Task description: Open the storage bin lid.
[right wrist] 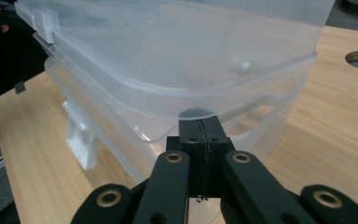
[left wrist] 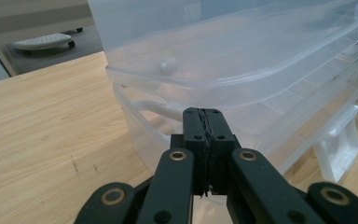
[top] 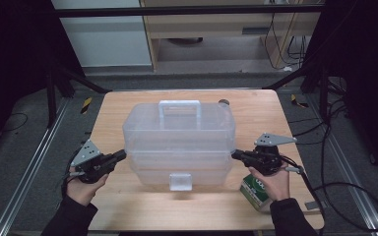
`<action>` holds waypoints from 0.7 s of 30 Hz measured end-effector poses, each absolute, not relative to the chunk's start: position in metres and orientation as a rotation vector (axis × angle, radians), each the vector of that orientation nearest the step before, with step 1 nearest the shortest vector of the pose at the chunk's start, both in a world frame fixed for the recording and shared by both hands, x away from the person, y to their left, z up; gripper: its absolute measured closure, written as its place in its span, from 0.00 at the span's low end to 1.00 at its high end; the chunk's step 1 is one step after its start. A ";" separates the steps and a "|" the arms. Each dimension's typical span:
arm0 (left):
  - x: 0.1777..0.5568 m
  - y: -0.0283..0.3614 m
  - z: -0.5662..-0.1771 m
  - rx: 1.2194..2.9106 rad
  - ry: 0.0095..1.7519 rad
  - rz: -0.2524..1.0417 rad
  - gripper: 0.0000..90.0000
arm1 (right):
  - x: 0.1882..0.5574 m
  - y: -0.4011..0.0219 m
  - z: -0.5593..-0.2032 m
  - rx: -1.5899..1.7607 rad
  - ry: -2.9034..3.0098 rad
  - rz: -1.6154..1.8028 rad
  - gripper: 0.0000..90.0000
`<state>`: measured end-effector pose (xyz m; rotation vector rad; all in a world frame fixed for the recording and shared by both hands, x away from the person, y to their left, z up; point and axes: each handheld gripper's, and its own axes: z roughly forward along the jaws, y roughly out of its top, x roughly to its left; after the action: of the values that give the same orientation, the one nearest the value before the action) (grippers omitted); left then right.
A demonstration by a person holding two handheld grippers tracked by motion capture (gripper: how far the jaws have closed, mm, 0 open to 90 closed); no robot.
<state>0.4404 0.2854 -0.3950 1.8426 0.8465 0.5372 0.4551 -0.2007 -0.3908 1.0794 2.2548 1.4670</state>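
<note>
My table [top: 128, 206] carries the clear plastic box [top: 179, 142] at its middle, lid on and handle up. My left claw [top: 123, 154] and right claw [top: 235, 154], both clenched on nothing, press tips against its opposite ends. A green carton [top: 254, 191] stands beside my right hand [top: 274, 183].

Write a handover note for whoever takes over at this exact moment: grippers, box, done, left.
Left gripper: shut, empty, tip at the left end of the clear storage box, under its lid rim.
Right gripper: shut, empty, tip at the right end.
Box: mid-table, front latch down. Green carton by the right hand.
Done: both tips placed.
Left: probably lifting the lid or box.
</note>
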 end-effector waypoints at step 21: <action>0.446 0.282 -0.385 1.809 0.842 0.546 0.99 | 0.464 -0.202 -0.383 1.074 2.218 1.520 1.00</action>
<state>0.4460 0.2817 -0.3846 1.8093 0.8415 0.5459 0.4636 -0.2020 -0.3833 1.0741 2.2178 1.5198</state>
